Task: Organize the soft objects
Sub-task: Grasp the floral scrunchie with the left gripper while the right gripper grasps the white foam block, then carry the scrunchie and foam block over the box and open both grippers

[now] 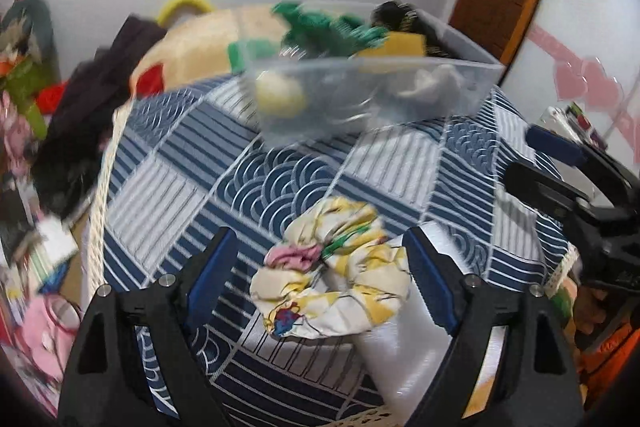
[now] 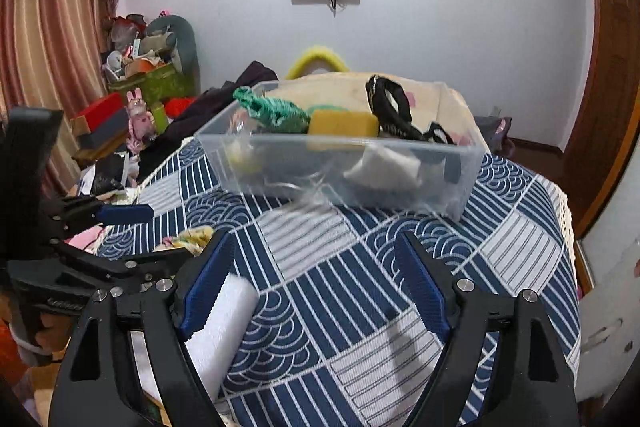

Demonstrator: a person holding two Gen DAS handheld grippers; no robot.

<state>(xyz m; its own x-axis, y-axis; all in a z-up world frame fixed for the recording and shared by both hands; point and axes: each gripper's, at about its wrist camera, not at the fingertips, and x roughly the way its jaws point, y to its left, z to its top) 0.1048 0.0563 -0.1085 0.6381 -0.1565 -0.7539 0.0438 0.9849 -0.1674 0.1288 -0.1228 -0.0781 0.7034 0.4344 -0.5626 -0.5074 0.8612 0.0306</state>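
Left gripper [image 1: 320,259] open around floral scrunchie [image 1: 332,279], pads clear. Right gripper [image 2: 316,263] open, empty. Clear bin [image 2: 340,171] far on counter [image 2: 360,287].

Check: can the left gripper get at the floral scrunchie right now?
Probably yes: the left gripper is open, with the floral scrunchie lying between its fingers on the white foam block, nothing covering it.

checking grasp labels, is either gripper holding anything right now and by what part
Nothing is held. The left gripper is open around the floral cloth without pressing it; the right gripper is open over bare tablecloth.
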